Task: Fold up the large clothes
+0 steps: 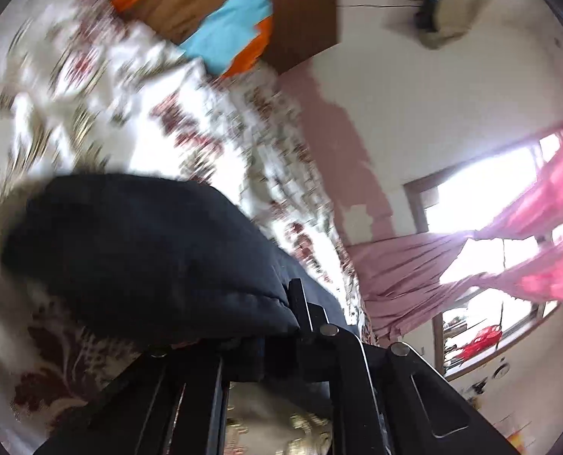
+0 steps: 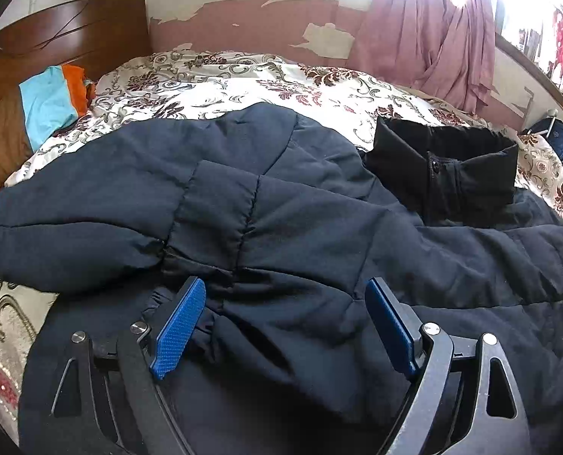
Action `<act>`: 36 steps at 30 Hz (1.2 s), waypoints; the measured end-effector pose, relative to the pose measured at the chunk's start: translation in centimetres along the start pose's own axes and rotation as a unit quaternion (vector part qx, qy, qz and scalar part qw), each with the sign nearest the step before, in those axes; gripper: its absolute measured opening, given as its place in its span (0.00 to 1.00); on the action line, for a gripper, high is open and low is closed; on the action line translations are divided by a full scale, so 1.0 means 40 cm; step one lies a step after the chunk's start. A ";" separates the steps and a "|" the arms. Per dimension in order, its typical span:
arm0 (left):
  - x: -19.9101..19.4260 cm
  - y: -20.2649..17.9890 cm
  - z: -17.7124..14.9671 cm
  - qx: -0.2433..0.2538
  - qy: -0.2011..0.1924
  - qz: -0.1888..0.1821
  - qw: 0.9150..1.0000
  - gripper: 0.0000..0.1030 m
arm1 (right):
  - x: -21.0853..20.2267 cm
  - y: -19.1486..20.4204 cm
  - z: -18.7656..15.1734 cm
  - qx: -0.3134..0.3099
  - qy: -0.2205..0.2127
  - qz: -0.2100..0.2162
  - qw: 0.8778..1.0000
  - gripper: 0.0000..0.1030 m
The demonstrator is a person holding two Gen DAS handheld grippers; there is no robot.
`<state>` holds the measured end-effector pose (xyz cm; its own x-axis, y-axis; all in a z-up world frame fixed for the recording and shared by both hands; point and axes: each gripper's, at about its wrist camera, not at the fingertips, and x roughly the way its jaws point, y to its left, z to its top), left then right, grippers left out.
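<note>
A large dark navy padded jacket [image 2: 281, 208] lies spread over the bed, with its black collar [image 2: 452, 167] at the far right. My right gripper [image 2: 285, 326] hovers low over the near part of the jacket. Its blue pads [image 2: 179, 330] stand wide apart, with the fabric lying under and between them, unpinched. In the left wrist view, which is tilted and blurred, a fold of the same jacket [image 1: 149, 246] bulges right in front of the camera. My left gripper [image 1: 304, 314] is shut on the jacket's edge, and the fabric hides its pads.
A floral bedspread [image 2: 243, 76] covers the bed. A wooden headboard [image 2: 65, 34] stands at the far left, with an orange and light blue cloth [image 2: 50, 106] against it. A pink curtain [image 2: 440, 38] hangs by the window at the far right, below a peeling wall [image 2: 243, 19].
</note>
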<state>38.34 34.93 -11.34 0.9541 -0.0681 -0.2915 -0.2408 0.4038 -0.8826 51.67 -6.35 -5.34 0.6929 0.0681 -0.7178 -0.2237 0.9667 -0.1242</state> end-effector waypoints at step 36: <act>-0.006 -0.592 -0.827 0.561 0.290 -0.110 0.768 0.10 | -0.328 -0.721 -0.394 0.244 -0.034 0.082 0.966 0.80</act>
<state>37.92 -4.81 -2.56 0.6321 -0.5108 -0.5827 0.5296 0.8337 -0.1564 38.24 -39.00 -3.14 0.7229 0.2309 -0.6512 0.0035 0.9413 0.3377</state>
